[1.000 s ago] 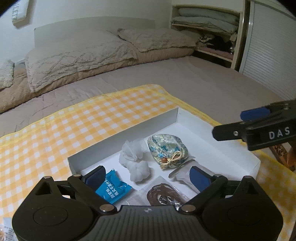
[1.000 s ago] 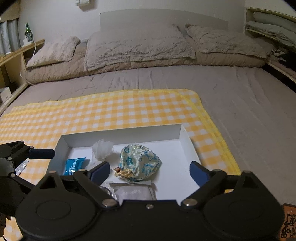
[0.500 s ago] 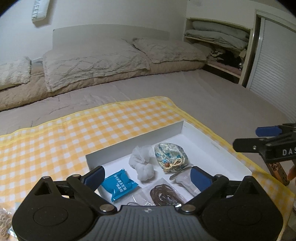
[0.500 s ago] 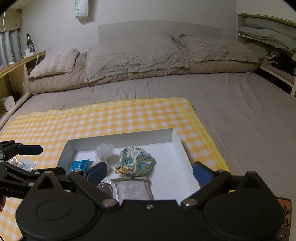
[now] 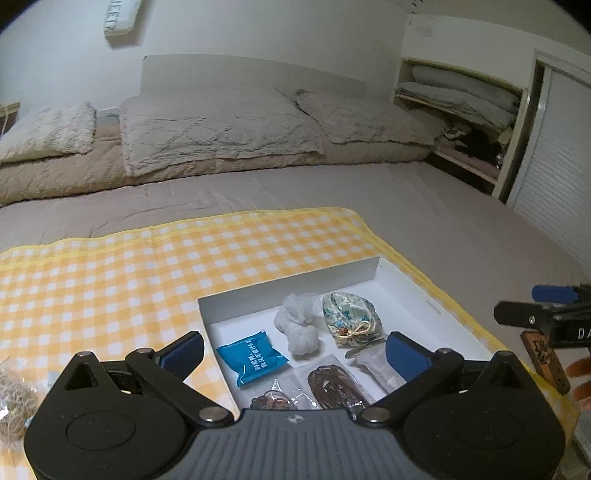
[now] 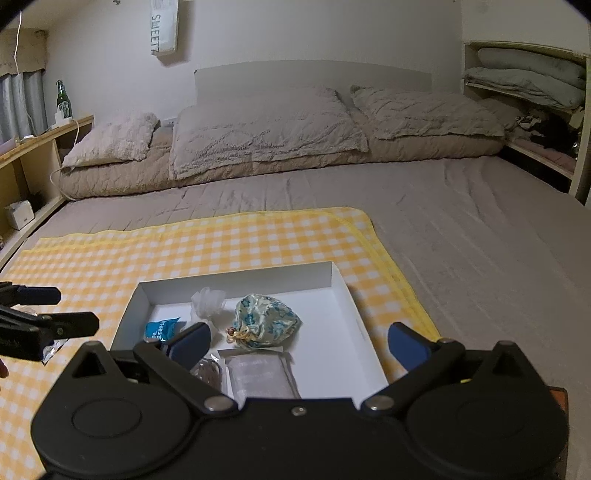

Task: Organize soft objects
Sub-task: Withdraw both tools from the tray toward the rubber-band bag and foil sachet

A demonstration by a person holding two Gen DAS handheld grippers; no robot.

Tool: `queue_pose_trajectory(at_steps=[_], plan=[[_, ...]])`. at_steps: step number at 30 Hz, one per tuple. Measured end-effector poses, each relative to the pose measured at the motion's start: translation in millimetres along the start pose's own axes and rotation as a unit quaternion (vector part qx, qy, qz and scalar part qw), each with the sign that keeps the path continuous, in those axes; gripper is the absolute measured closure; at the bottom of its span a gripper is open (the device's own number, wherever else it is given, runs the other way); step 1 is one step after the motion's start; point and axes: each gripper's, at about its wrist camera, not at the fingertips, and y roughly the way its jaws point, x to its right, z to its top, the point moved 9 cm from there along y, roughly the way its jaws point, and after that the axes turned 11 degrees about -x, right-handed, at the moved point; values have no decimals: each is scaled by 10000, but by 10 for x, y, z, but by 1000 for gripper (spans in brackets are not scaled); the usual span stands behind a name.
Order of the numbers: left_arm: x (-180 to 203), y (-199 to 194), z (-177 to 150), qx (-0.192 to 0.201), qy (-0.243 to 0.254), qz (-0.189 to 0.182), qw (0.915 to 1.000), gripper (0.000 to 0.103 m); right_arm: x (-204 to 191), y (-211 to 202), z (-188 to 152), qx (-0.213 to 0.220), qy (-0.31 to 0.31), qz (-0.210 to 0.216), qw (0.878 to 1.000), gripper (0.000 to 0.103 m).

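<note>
Box (image 5: pixel 373 266) on the checked cloth (image 5: pixel 110 273) holds our pouch (image 5: pixel 349 317), white puff (image 5: pixel 301 328) and blue packet (image 5: pixel 251 355); we keep left gripper (image 5: pixel 295 350) and right gripper (image 6: pixel 301 341) wide, holding nothing

Both grippers have drawn back and risen from the white box (image 5: pixel 436 306); the left gripper (image 5: pixel 293 349) now sits farther from it, so the box looks smaller and more checked cloth (image 5: pixel 110 280) shows; the right gripper (image 6: pixel 299 338) has likewise retreated, revealing more of the bed (image 6: pixel 480 240) and the wall sign (image 6: pixel 164 26).
</note>
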Motion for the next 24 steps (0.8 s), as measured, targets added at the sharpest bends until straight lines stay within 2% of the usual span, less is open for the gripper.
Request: queue_pose_trajectory(at_steps=[11,24], plan=[[-368,-163,-120,-39,-317,406,9987,0,-97,-23,-86,-56,-96,24,9999,0],[-975,-432,-308,-98,-599,832,9947,0,-617,146,-42,-183,-380,235,9988,0]])
